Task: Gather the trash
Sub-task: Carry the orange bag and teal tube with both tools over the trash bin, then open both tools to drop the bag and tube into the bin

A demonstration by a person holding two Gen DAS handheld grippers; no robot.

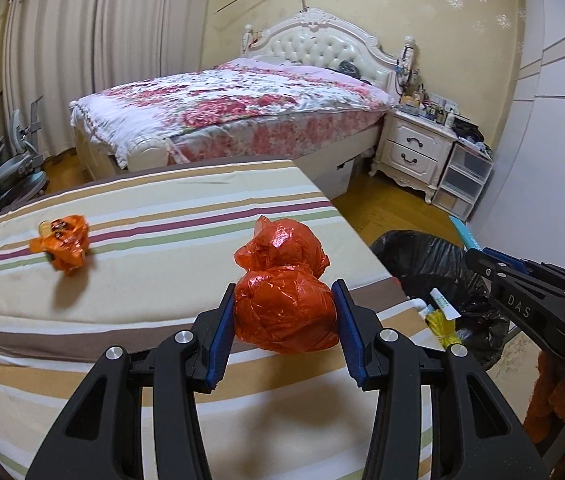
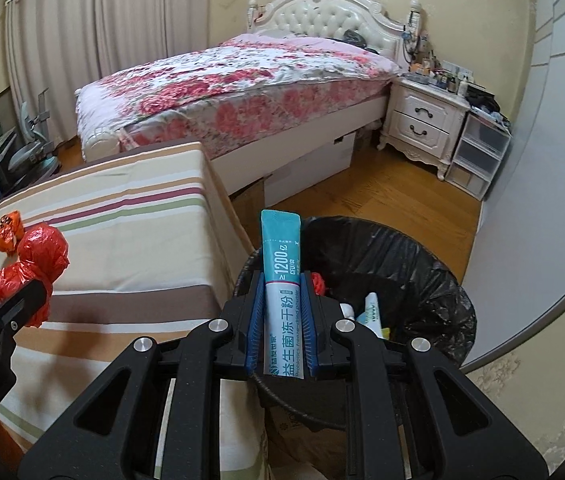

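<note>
My left gripper [image 1: 285, 298] is shut on a crumpled red plastic bag [image 1: 282, 300] just above the striped mattress [image 1: 142, 280]; the bag also shows in the right wrist view [image 2: 38, 256]. A second crumpled orange wrapper [image 1: 64, 244] lies on the mattress to the left. My right gripper [image 2: 282, 280] is shut on a teal powder sachet [image 2: 282, 280], held upright over the near rim of the black-lined trash bin [image 2: 402, 264]. The bin [image 1: 434, 256] holds tubes and wrappers.
A flowered bed [image 1: 222, 108] stands behind the mattress. A white nightstand [image 1: 414, 148] and clear plastic drawers [image 1: 466, 180] stand at the right wall. A wooden floor [image 2: 382, 188] lies between the bed and the bin. A chair [image 1: 22, 160] stands far left.
</note>
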